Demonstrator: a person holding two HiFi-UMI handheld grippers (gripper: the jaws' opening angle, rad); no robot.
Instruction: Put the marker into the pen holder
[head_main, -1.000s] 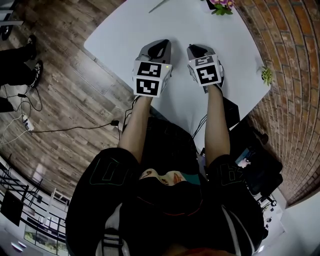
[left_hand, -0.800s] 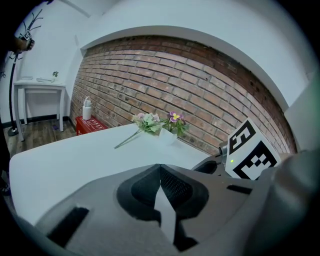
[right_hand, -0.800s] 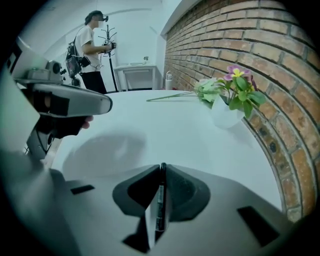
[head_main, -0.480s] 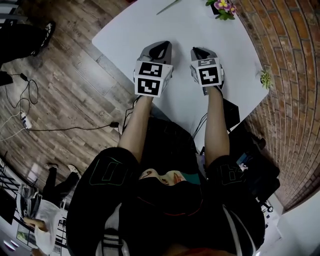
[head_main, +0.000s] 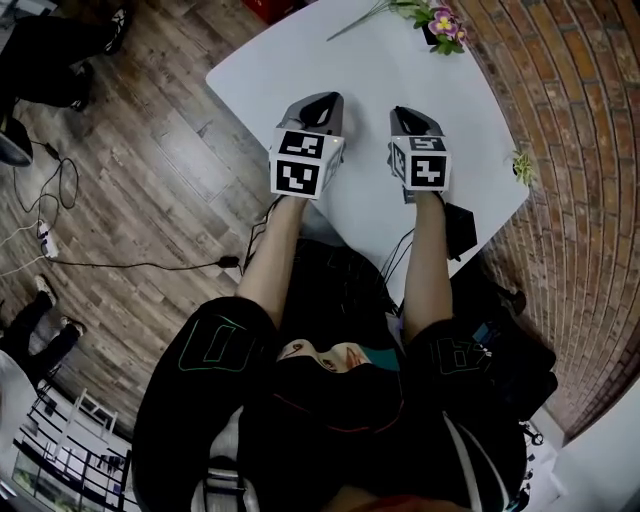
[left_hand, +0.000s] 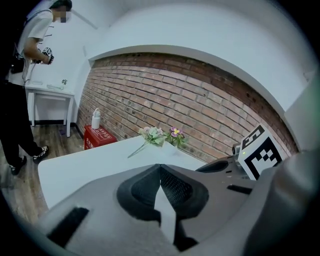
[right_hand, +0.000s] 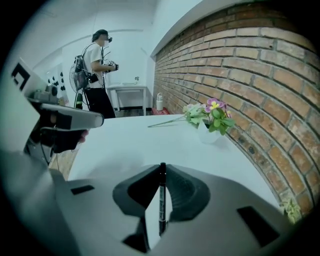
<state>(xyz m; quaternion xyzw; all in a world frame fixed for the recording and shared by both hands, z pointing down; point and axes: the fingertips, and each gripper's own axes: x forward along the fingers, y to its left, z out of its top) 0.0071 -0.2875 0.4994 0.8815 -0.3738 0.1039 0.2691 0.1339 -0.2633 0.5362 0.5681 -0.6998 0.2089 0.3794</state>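
A black marker (right_hand: 162, 200) stands clamped between the jaws of my right gripper (right_hand: 162, 167), its tip poking just past the fingertips. In the head view the right gripper (head_main: 408, 115) hangs over the white table (head_main: 350, 70) near its front edge. Beside it, my left gripper (head_main: 318, 105) is shut with its jaws meeting at the tip (left_hand: 160, 166) and nothing between them. No pen holder shows in any view.
A white pot of purple flowers (head_main: 440, 22) (right_hand: 206, 131) and a loose green stem (head_main: 350, 20) lie at the table's far end, by the brick wall (head_main: 560, 120). A small plant (head_main: 520, 165) sits at the right edge. A person (right_hand: 97, 75) stands far off.
Both grippers stay side by side over the table. The head view has swung so that more of the table's far end and the flowers show. Feet on the floor at left have shifted.
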